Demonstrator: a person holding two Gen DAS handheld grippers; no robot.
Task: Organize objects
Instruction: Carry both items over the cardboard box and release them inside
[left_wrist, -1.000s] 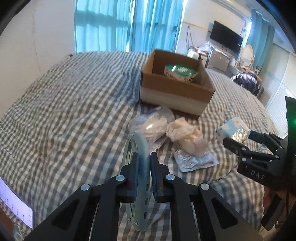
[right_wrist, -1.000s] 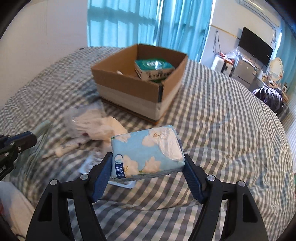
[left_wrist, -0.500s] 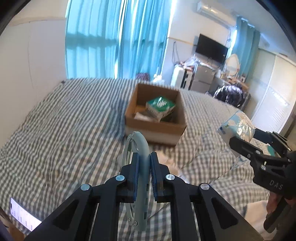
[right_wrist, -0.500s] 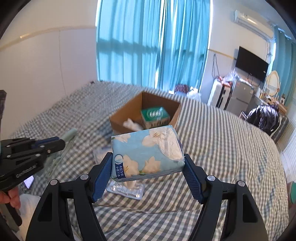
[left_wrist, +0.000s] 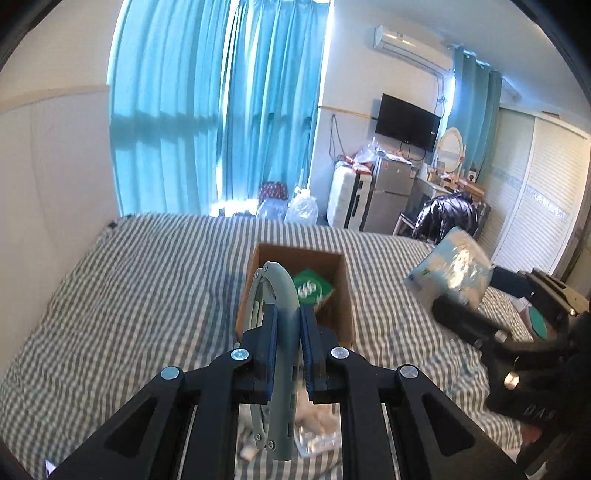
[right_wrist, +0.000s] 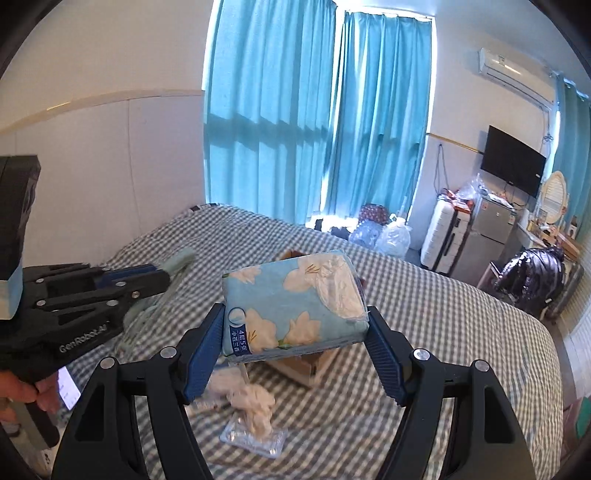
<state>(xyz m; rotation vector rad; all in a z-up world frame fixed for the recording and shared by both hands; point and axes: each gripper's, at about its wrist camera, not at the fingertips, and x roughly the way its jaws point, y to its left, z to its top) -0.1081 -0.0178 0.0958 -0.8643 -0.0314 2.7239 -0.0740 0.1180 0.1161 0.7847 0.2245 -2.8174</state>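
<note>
Left tongs (left_wrist: 286, 343) clamped on a grey-green curved tool (left_wrist: 282, 369), held in the air above the bed (left_wrist: 129, 295). Right tongs (right_wrist: 295, 350) grip a blue floral tissue pack (right_wrist: 291, 306) by its ends, also in the air. Box (left_wrist: 295, 291) sits on the bed below, green pack (left_wrist: 310, 288) inside.

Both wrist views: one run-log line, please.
left hand-held gripper: shut on grey-green hanger | right hand-held gripper: shut on tissue pack | box: open

A home bedroom: checked bed (left_wrist: 129, 295), teal curtains (left_wrist: 221, 110), wall TV (left_wrist: 406, 122)
</note>
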